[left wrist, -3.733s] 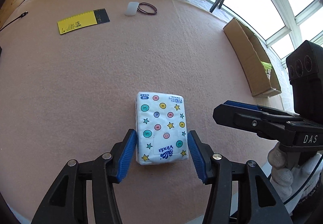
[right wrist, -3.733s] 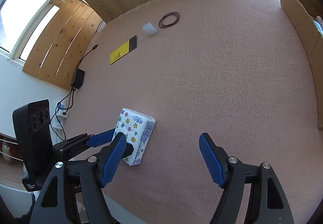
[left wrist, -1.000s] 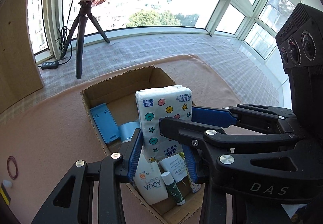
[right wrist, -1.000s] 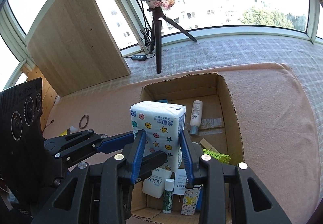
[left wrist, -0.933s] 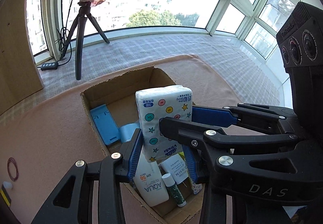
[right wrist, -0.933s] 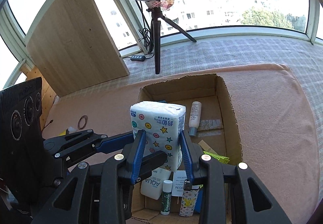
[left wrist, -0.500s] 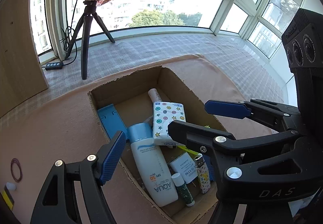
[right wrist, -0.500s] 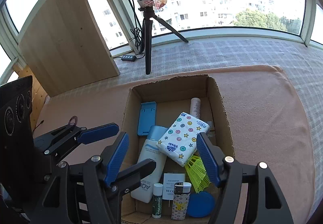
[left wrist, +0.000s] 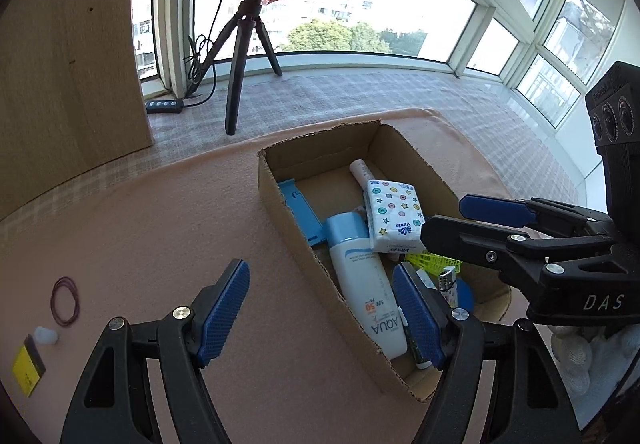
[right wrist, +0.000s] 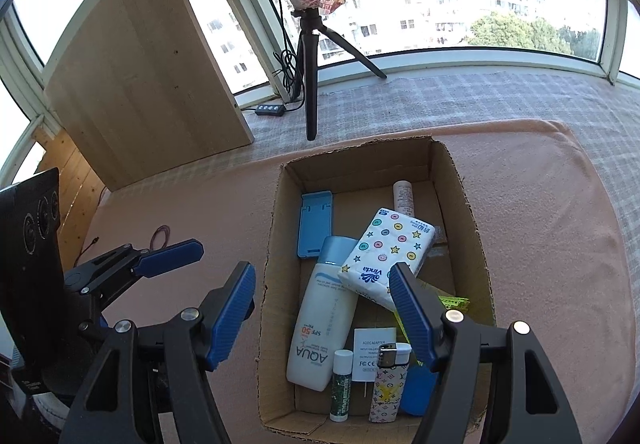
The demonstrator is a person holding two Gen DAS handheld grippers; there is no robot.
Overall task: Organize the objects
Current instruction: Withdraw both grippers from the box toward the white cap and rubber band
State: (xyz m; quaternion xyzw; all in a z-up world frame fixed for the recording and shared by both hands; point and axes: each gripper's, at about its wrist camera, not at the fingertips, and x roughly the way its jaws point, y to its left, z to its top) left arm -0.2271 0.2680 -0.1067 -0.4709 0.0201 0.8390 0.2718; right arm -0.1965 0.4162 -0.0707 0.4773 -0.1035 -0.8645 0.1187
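Fingers, left gripper (left wrist: 320,314): blue pads spread wide and empty, having just been opening; one pad over the pink blanket, the other over the near-left wall of the cardboard box (left wrist: 276,188).
Fingers, right gripper (right wrist: 322,318): also spread, jaws just opened, nothing between the pads; they straddle the box's left wall, hanging above its near half.
Tissue pack (right wrist: 386,254): the Vinda pack with the dots and stars is down in the box, free of both grippers, lying tilted across the shoulder of the AQUA sunscreen bottle (right wrist: 324,324) toward the right wall.
Pack versus fingers: just beyond the right gripper's right pad and partly hidden behind it in the right wrist view; well clear of the left gripper's pads.
Already boxed: blue phone stand (right wrist: 315,222) by the left wall, a slim white tube (right wrist: 404,198) at the far end, lip balm (right wrist: 341,384), charger adapter (right wrist: 374,350), patterned lighter (right wrist: 390,384) at the near end.
Still out: on the blanket, well left of the box, a rubber band (left wrist: 65,301), a small white cap (left wrist: 45,335) and a yellow card (left wrist: 27,371).
Progress: looks well along; those three small bits seem to be what is left.
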